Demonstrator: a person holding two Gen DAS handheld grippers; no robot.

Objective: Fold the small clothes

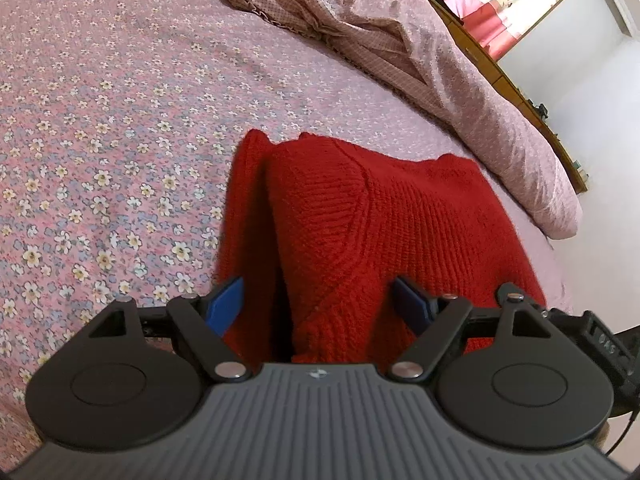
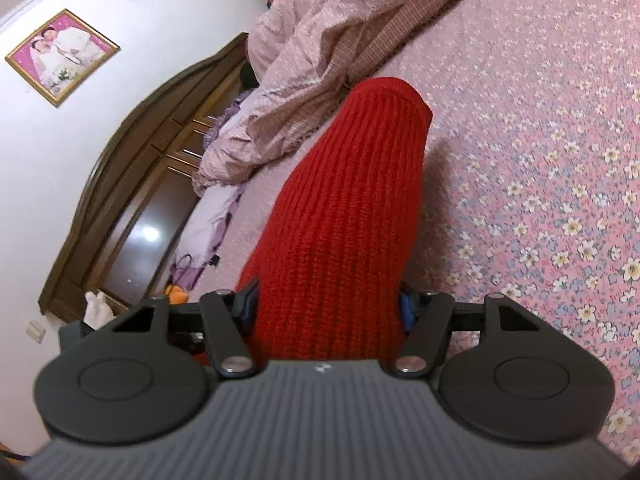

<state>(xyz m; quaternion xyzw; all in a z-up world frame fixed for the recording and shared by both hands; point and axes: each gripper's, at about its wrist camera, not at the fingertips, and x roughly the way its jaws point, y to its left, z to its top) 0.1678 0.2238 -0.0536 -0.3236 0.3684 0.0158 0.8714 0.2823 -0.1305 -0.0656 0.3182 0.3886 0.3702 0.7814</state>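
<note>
Here the red knitted sweater [image 1: 360, 220] lay on the bed [image 1: 100, 140], partly folded, with its bulk straight ahead of the left hand-held gripper [image 1: 320, 304] and reaching away towards the heaped quilt [image 1: 400, 40]. The left hand-held gripper's blue fingers [image 1: 226, 304] stood wide apart, one on either side of a raised fold of knit; neither looked to press on it, so I judged that gripper to be holding nothing.

The right hand-held gripper [image 2: 328, 308] was closer in. A long ribbed strip of the sweater [image 2: 352, 208], probably a sleeve, ran between its fingers and stretched forward along the line the gripper pointed, ending in a rounded cuff. The knit filled the gap from finger to finger, and the pads seemed to be clamped on it.

So the next fold seemed to turn on the right side: the strip's long axis lay in line with that gripper, and it could be carried across onto the body. The flowered bedspread [image 2: 540, 160] to the side was flat and bare. The quilt [image 2: 320, 40] crowded the far edge and could snag a wide swing. A wooden headboard [image 2: 140, 160] and a framed picture [image 2: 60, 56] stood well beyond.
</note>
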